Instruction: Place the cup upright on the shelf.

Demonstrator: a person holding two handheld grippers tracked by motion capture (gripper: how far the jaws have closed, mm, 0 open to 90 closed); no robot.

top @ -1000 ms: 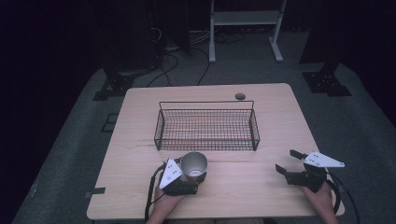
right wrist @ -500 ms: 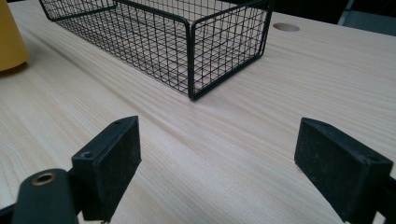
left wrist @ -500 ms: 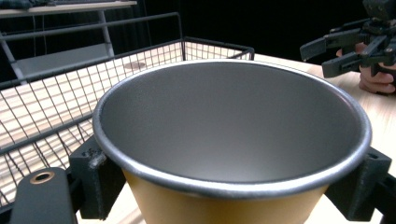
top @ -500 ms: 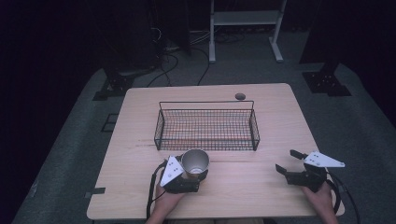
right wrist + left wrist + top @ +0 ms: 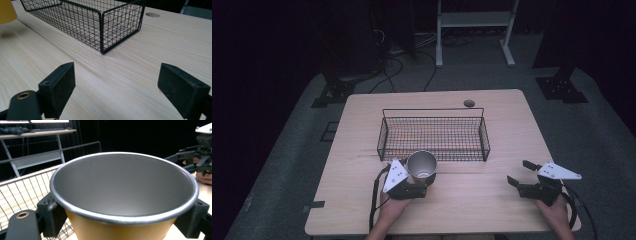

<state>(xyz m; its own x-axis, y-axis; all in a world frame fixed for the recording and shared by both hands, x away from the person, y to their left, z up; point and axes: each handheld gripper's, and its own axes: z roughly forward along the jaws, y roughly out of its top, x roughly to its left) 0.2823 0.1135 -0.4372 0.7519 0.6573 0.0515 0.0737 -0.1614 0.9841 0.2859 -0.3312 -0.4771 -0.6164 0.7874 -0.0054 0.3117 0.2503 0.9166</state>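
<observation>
Keep the left gripper clamped on the cup (just in front of the basket), lift upright over the near wall; right gripper spread wide, idle above the table.

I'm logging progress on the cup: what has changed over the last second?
The left hand-held gripper, shut on the cup, has crept slightly right and toward the basket. Nothing was grasped or let go. The right hand-held gripper stays open where it was, and the basket has not moved.
</observation>
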